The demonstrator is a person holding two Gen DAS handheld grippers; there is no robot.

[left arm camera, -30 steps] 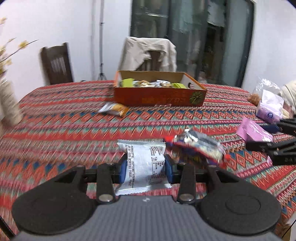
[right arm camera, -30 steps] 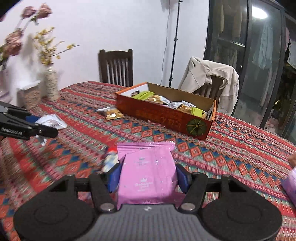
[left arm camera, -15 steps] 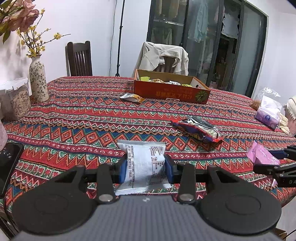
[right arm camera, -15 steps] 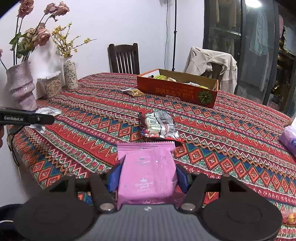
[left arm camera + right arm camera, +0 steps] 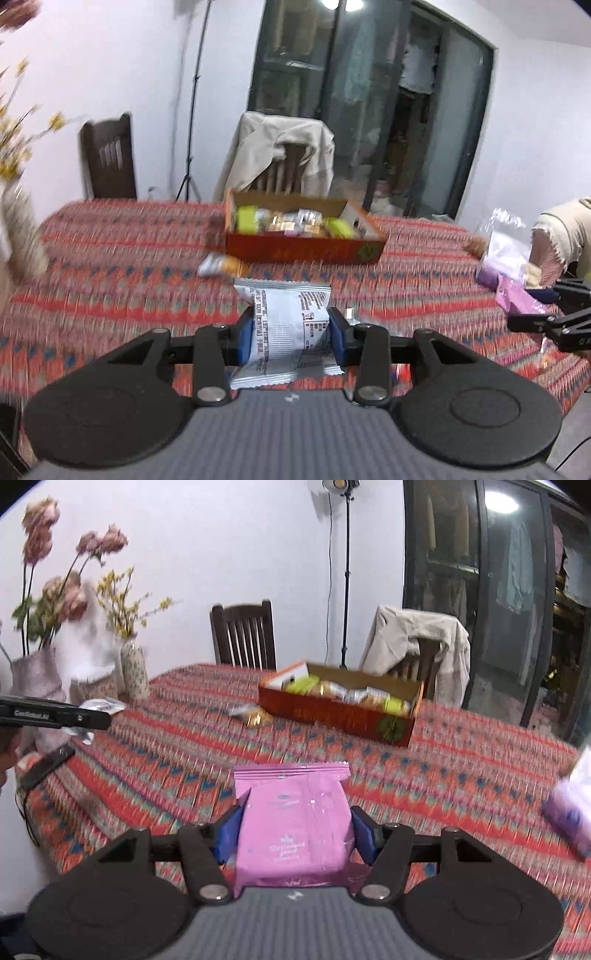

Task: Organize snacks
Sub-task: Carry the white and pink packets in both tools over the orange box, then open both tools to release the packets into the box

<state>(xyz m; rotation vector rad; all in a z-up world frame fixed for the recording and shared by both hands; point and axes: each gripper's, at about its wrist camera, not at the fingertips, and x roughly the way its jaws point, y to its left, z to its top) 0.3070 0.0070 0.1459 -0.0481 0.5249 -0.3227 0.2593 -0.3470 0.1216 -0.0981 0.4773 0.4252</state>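
At the left edge of the tabletop (image 5: 155,753), two vases of flowers (image 5: 37,679) stood close to the wall, a dark flat phone (image 5: 46,766) lying in front of them by the near left corner. Above that corner the left gripper (image 5: 291,334) hung over the table, its blue pads pinching a silver snack packet (image 5: 290,328) printed with black text, held upright between them. Beyond it, a small orange-and-white packet (image 5: 223,266) lay on the patterned cloth just beside the left front corner of the orange cardboard box (image 5: 340,714), which sat toward the far edge and held a jumble of green, yellow and silver snacks. Behind the far edge stood a dark wooden chair (image 5: 243,635) and another chair draped with a beige jacket (image 5: 417,642). Right of the box, the right gripper (image 5: 293,834) was closed on a pink snack packet (image 5: 293,823), both pads pressed into its sides, held above the near part of the table. At the right edge lay a clear bag with purple packs (image 5: 504,254), blurred, and a person's beige sleeve (image 5: 565,229).
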